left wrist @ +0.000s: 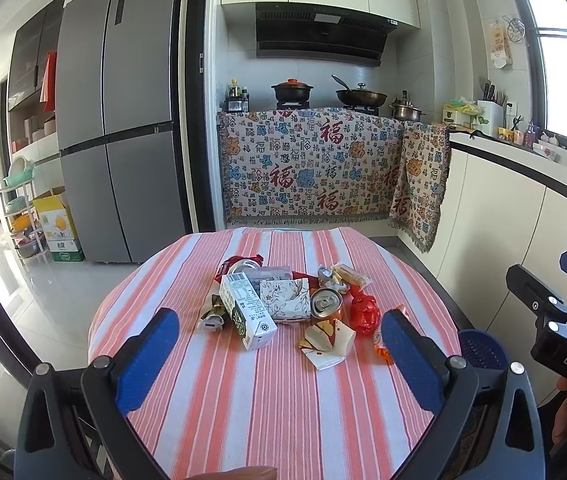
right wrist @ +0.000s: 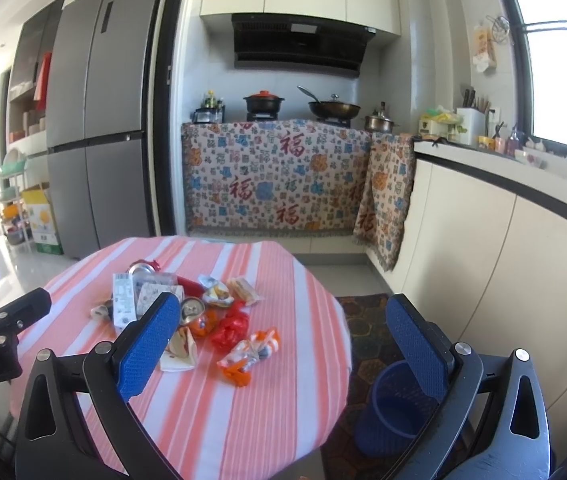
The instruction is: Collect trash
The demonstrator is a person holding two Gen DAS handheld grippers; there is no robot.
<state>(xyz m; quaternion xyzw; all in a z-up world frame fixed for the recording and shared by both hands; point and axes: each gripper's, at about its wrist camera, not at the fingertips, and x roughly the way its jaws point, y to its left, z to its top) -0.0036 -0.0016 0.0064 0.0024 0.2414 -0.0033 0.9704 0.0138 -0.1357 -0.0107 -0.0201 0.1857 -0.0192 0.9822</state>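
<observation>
- The table (left wrist: 187, 400) lay under both tools, its striped cloth bearing the whole trash pile (left wrist: 283, 304), so collecting looked not yet begun.
- The bin (right wrist: 387, 408) stood on the floor below the right gripper (right wrist: 279, 344), and what showed of its inside looked empty (much was hidden).
- The carton (left wrist: 245, 312) lay just ahead of the left gripper (left wrist: 279, 354), the can (left wrist: 325, 304) beyond it.
- Both grippers hung with jaws spread wide, holding nothing.
</observation>
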